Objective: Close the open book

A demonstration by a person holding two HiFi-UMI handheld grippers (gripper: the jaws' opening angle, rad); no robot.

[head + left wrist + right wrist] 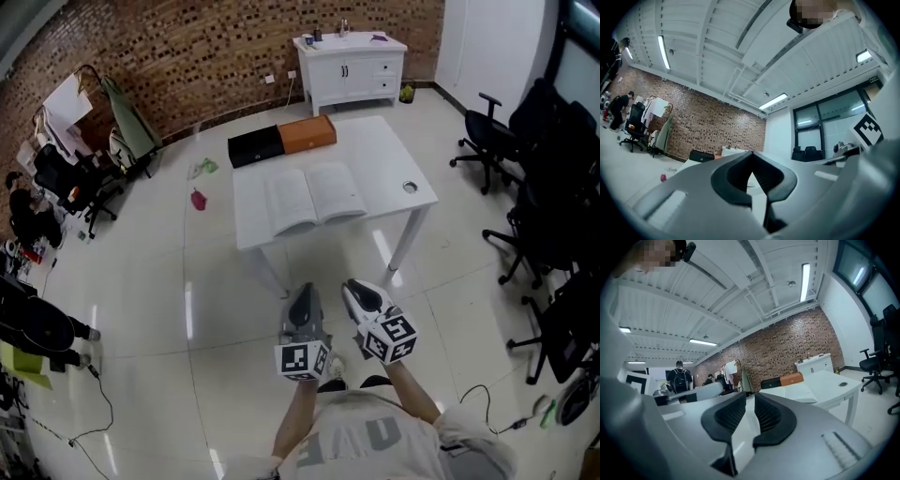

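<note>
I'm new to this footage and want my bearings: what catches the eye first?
An open book lies flat in the middle of the white table, with a black box and an orange box at its far edge. Nearer, the left claw and right claw are held over the floor, short of the table.

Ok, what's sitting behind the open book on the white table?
A black box and an orange box lie end to end along the table's far edge, apart from the open book. Their far sides and what is inside them are hidden.
</note>
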